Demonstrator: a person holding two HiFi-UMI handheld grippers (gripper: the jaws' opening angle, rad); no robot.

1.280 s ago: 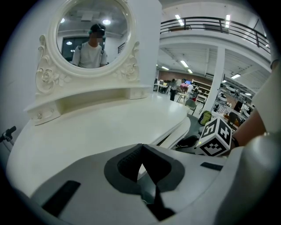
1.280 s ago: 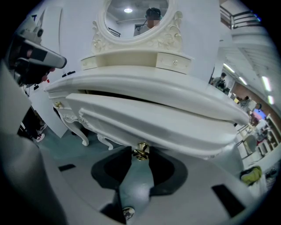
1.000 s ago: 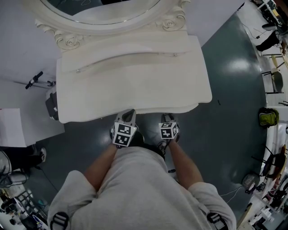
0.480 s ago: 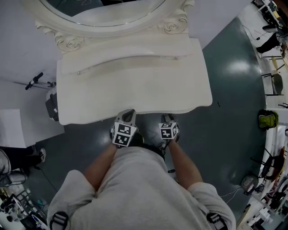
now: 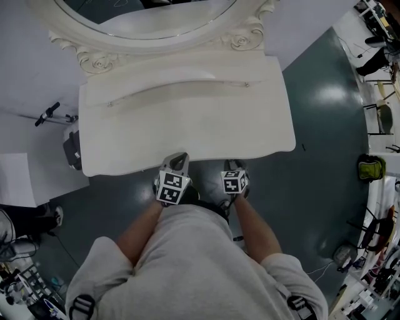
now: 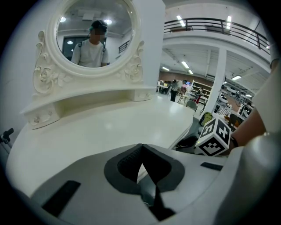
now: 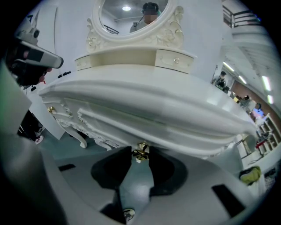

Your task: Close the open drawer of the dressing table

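Note:
The white dressing table (image 5: 187, 119) stands right in front of me, its oval mirror (image 5: 144, 19) at the back. Both grippers are at its front edge. In the right gripper view the drawer front (image 7: 109, 123) runs under the tabletop lip, with a small brass knob (image 7: 141, 154) on it. My right gripper (image 7: 140, 154) has its jaws closed against that knob from both sides. My left gripper (image 6: 141, 147) is higher, level with the tabletop, its pads meeting with nothing between them. In the head view the tips of the left gripper (image 5: 180, 157) and the right gripper (image 5: 232, 162) reach under the table edge.
A second brass knob (image 7: 50, 109) sits at the table's left corner above a carved leg (image 7: 81, 140). A white panel (image 5: 12, 178) and a black object (image 5: 72, 147) stand left of the table. Chairs and a yellow-green bag (image 5: 372, 164) line the dark floor at right.

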